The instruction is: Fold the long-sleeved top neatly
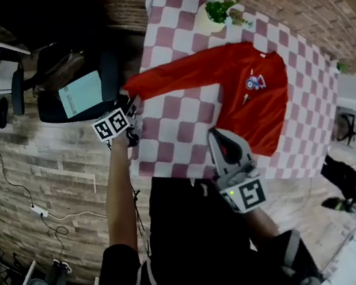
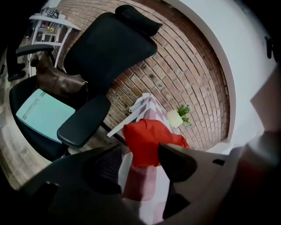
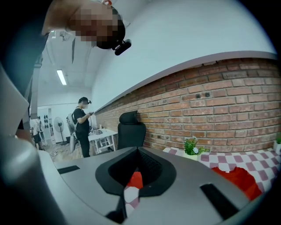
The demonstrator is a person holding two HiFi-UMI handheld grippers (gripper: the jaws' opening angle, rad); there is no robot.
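Right hand-held gripper [image 1: 216,135] hangs closed and empty over the pink-and-white checked counter [image 1: 178,142], left hand-held gripper [image 1: 132,111] spread wide at the cuff of the red long-sleeved top [image 1: 252,102].

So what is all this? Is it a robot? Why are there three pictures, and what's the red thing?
It's not a robot. A person holds a grabbing tool, a claw, in each hand. One picture comes from a camera on the person's head, looking down. The other two come from small cameras riding on each claw, looking along its two fingers. On the table with the checked cloth lies a red long-sleeved top, with a small potted plant at the far edge. The left claw is open. The end of one sleeve sits just in front of it, but the claw isn't pinching it. The right claw is shut and holds nothing I can see. The job is to fold the top neatly.
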